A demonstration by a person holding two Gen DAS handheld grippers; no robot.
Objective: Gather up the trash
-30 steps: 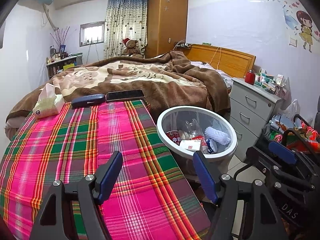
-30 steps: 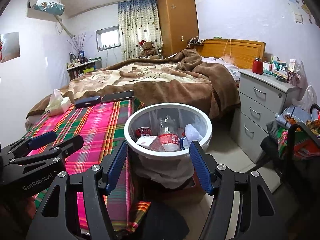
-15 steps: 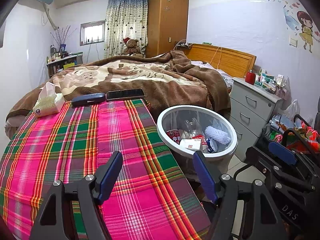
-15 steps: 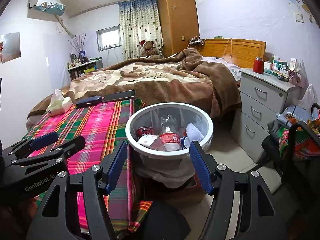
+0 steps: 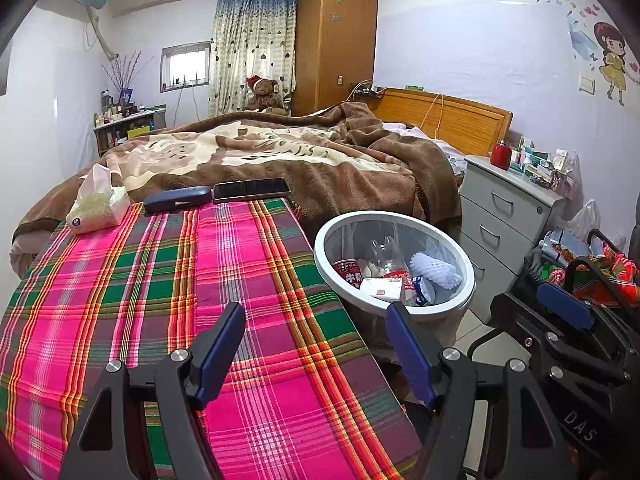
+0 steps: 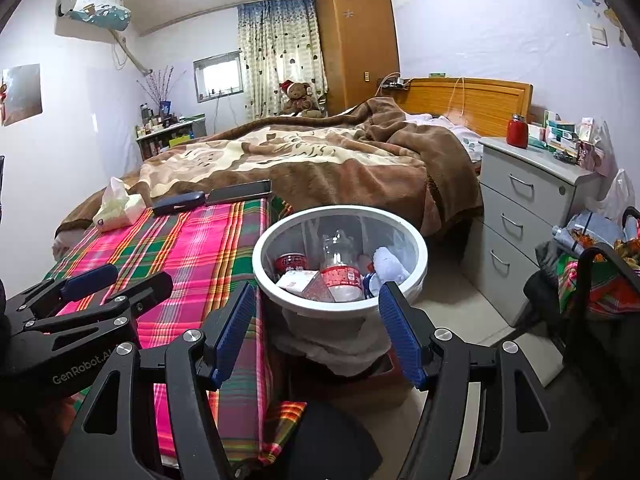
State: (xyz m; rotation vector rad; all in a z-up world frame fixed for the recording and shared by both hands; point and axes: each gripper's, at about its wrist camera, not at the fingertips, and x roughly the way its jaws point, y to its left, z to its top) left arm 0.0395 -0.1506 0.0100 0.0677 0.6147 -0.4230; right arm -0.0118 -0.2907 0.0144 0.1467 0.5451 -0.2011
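Observation:
A white-rimmed trash bin (image 5: 394,216) (image 6: 340,210) with a clear liner stands on the floor beside the plaid-covered table (image 5: 160,280). In it lie a red can (image 6: 290,264), a clear plastic bottle (image 6: 340,264), a small white box (image 6: 296,282) and a white foam net (image 6: 390,262). My left gripper (image 5: 316,320) hangs open over the table's right edge with nothing between its fingers. My right gripper (image 6: 318,296) is open too, just in front of the bin, and empty. Each gripper shows at the edge of the other's view.
At the table's far end lie a tissue pack (image 5: 96,204), a dark case (image 5: 178,199) and a phone (image 5: 251,190). Behind is a bed with a brown blanket (image 5: 300,160). A grey drawer cabinet (image 5: 504,216) and a stuffed bag (image 5: 592,272) stand right of the bin.

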